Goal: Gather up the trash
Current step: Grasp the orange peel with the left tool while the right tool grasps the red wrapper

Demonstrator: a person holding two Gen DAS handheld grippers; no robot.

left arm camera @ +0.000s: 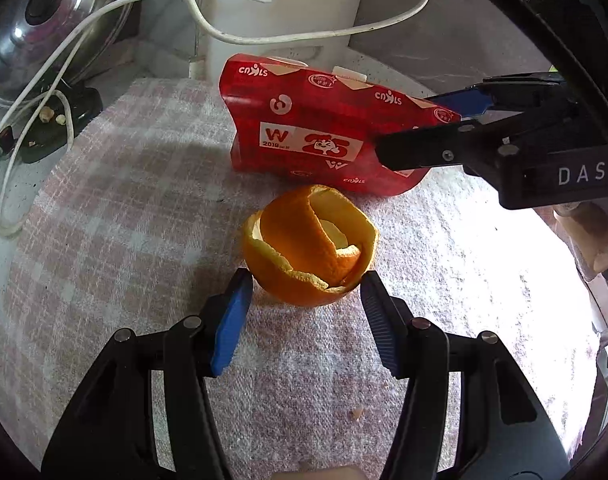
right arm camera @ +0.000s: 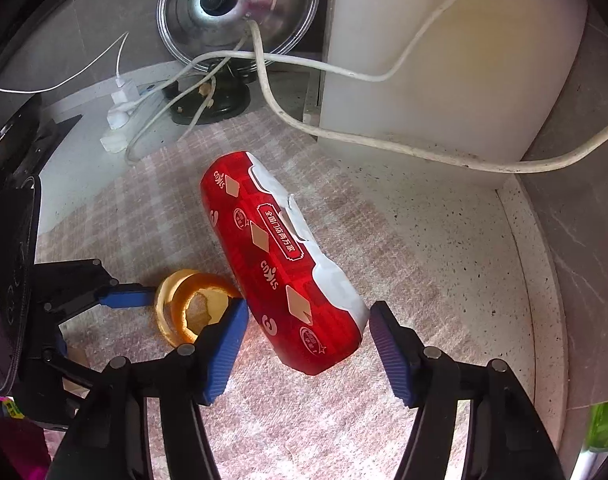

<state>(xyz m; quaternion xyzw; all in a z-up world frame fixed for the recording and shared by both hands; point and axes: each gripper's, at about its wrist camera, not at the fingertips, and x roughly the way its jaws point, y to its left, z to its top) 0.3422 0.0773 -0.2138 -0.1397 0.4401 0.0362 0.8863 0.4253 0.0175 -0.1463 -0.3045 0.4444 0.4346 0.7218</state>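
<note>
A curled orange peel sits on a pink-and-white checked cloth, near the centre of the left wrist view. The left gripper has its blue-padded fingers spread to either side of the peel, at 7 and 5 o'clock from it, pads close but not pressing on it.

A crumpled red printed snack packet lies on the same cloth, at 1 o'clock from the peel in the left view. The right gripper straddles the packet's near end, jaws parted, with the pads beside its edges; no firm squeeze shows.

Farther back, at 11 o'clock, a glass pan lid with a black knob leans upright, and white cables trail across the speckled counter.
</note>
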